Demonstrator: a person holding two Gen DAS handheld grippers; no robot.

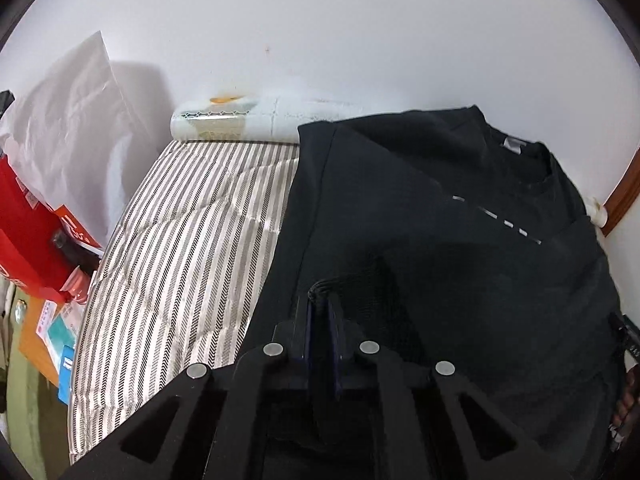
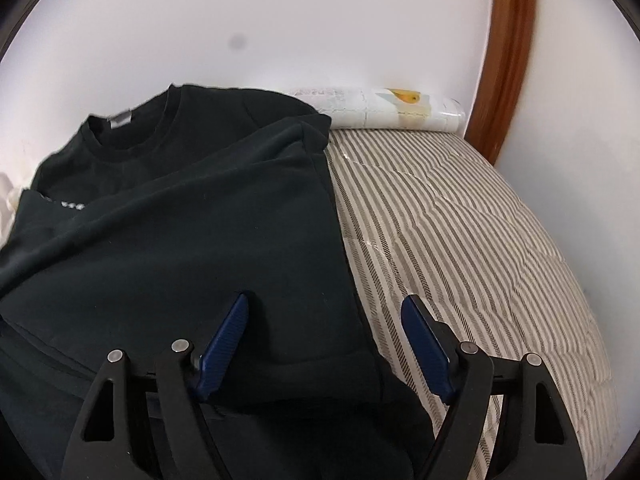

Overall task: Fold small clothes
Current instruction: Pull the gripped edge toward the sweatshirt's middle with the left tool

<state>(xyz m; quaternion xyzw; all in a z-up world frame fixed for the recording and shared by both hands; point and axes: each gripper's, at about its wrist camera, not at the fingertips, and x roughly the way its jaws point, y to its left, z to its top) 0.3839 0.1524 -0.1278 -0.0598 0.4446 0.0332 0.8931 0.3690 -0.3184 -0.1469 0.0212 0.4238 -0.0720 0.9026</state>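
A black T-shirt (image 1: 460, 208) with a grey neck label and a dashed white print lies on a striped mattress (image 1: 192, 240), its sides folded inward. My left gripper (image 1: 320, 300) is shut on a bunched fold of the shirt's black fabric near the lower left edge. In the right wrist view the same T-shirt (image 2: 180, 208) fills the left half, collar at the far left. My right gripper (image 2: 326, 304) stands open over the shirt's right folded edge; its left blue pad is above the cloth, its right pad above the mattress (image 2: 480, 240).
A rolled white patterned sheet (image 1: 248, 120) lies along the far wall at the mattress's head. At the left are a red box (image 1: 28, 232), white paper and coloured packets. A brown wooden frame (image 2: 508, 60) curves up at the right. White wall behind.
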